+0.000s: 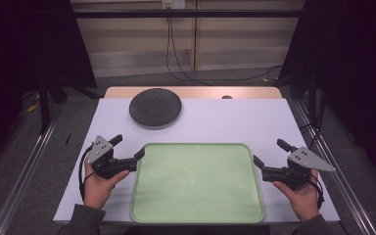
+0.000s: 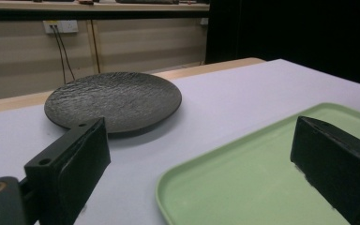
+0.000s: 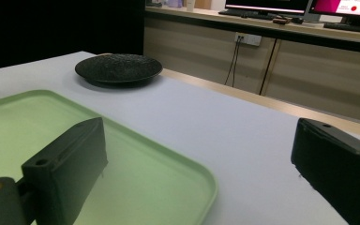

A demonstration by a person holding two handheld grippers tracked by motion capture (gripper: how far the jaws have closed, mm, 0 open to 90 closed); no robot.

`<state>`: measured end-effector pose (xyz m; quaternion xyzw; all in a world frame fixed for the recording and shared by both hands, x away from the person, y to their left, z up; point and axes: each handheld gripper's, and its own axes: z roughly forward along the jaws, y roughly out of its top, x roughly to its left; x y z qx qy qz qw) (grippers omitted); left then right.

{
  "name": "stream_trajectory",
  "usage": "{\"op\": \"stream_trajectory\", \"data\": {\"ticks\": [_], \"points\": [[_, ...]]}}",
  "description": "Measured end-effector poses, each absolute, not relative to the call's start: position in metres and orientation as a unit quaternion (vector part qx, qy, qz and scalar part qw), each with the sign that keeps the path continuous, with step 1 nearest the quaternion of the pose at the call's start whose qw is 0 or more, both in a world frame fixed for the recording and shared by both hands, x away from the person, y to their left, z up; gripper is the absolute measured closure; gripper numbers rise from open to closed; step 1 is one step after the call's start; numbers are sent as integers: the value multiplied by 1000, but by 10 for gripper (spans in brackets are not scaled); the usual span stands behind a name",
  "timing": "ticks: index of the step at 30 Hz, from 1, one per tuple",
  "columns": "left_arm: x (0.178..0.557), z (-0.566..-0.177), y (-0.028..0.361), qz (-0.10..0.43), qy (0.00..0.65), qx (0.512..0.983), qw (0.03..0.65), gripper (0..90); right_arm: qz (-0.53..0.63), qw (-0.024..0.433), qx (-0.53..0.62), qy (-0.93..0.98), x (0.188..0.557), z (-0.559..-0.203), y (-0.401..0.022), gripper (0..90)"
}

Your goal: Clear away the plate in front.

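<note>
- Beside the green tray's (image 1: 196, 215) left edge, your left gripper (image 1: 127, 149) stands jaws apart, empty.
- Beside its right edge, your right gripper (image 1: 269, 153) likewise.
- Beyond its far edge, bare tabletop (image 1: 225, 122) reaches the dark plate (image 1: 155, 107).

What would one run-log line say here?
left hand-held gripper: open | right hand-held gripper: open | pale green plastic tray: empty

The flat rectangular plastic tray (image 1: 198, 183) is a pale mint green, plain and unpatterned, with a slightly lighter sheen across its middle. The round stoneware plate (image 1: 155, 107) is dark charcoal grey, its surface mottled with a rough, pebbled texture. The counter (image 1: 235, 122) is a plain pale lilac-white sheet, edged at the far side by a light wood-coloured strip. The left gripper (image 1: 126, 148) and right gripper (image 1: 269, 152) are matt black, each topped by a grey three-cornered plate dotted with small dark holes. The jaws are black throughout.
</note>
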<state>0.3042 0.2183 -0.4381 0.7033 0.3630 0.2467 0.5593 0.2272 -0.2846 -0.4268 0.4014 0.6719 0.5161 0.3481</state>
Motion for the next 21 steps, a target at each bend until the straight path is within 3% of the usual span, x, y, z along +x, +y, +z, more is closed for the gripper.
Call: {"op": "stream_trajectory", "data": {"ticks": [21], "points": [[333, -448, 227, 242, 423, 688, 538, 48, 508, 342, 387, 689, 234, -428, -275, 33]]}}
